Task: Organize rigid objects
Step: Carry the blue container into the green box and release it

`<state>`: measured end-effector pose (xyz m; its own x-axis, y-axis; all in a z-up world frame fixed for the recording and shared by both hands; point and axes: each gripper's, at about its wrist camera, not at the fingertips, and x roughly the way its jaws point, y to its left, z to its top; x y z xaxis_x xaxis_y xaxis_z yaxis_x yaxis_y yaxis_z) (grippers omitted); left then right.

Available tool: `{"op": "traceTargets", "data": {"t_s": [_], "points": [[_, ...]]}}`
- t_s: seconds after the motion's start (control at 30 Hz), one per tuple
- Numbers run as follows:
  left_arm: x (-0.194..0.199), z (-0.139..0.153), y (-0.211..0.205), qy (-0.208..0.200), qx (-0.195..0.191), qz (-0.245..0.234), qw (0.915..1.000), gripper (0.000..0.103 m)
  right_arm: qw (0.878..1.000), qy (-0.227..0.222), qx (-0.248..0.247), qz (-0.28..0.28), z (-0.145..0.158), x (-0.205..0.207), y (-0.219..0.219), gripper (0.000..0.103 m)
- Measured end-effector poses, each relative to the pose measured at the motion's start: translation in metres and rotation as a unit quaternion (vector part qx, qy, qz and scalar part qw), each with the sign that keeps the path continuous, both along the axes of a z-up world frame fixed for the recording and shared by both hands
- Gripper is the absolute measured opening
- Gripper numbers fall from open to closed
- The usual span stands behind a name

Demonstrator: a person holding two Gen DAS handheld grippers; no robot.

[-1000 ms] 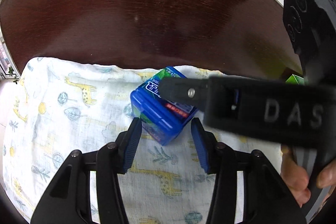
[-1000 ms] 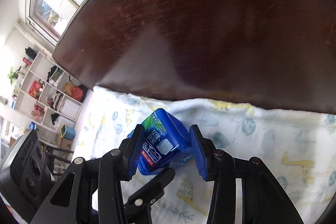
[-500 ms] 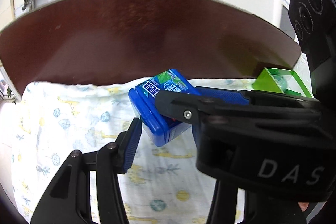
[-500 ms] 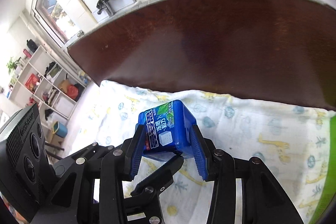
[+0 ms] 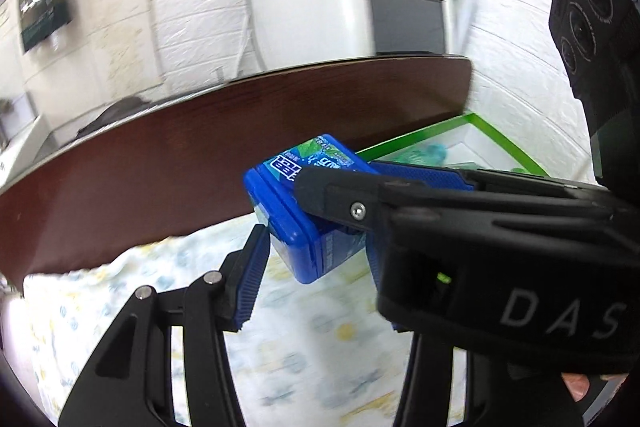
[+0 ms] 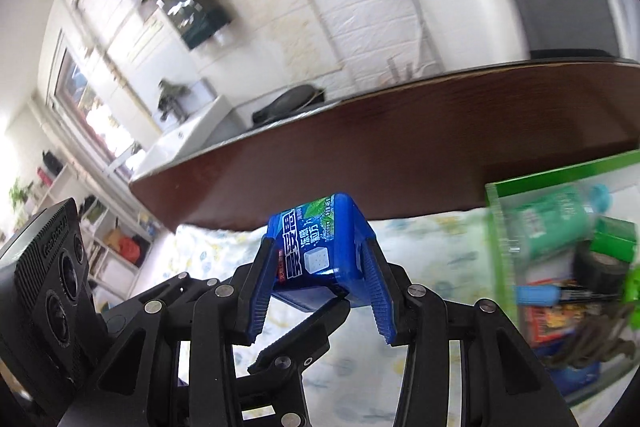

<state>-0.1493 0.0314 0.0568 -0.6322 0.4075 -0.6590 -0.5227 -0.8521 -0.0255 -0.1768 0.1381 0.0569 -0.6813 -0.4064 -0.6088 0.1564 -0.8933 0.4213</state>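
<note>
1. The table (image 6: 440,131) is running across the middle of both views: dark brown, smooth and glossy, with a curved edge.
2. The cloth (image 5: 320,339) is lying below it, thin and crinkled, pale with small animal prints.
3. The bin (image 6: 560,183), at the right of the right wrist view, is showing a green rim and clear walls, with a green bottle and other items already inside. It looks like your likely target, so carry the box over the rim before lowering.
4. Your right gripper (image 6: 320,291) is clamping the box (image 6: 320,247) between its ribbed blue pads, clear of the cloth.
5. Your left gripper (image 5: 312,267) is spread wide beneath the box, holding nothing; keep it away from the right one's path.
6. The box is hard blue plastic with rounded corners and a printed label, and slightly tilted, so grip it steadily.
</note>
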Motion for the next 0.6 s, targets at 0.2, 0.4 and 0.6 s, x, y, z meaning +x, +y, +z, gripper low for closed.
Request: {"op": "traceTargets", "data": {"t_s": [0.2,0.4,0.6], "points": [[0.007,0.005,0.070,-0.001,-0.014,-0.056,0.9983,0.049,0.998,0.015,-0.026,-0.058,0.004,0.019,0.067,0.046],[0.007,-0.006,0.143,-0.009,-0.033,-0.092,0.9951,0.049,0.994,0.018,-0.049,-0.100,0.000,0.029,0.118,0.046],[-0.005,-0.014,0.179,-0.020,-0.051,-0.108,0.9926,0.049,0.989,0.011,-0.075,-0.128,-0.013,0.036,0.166,0.046]]}}
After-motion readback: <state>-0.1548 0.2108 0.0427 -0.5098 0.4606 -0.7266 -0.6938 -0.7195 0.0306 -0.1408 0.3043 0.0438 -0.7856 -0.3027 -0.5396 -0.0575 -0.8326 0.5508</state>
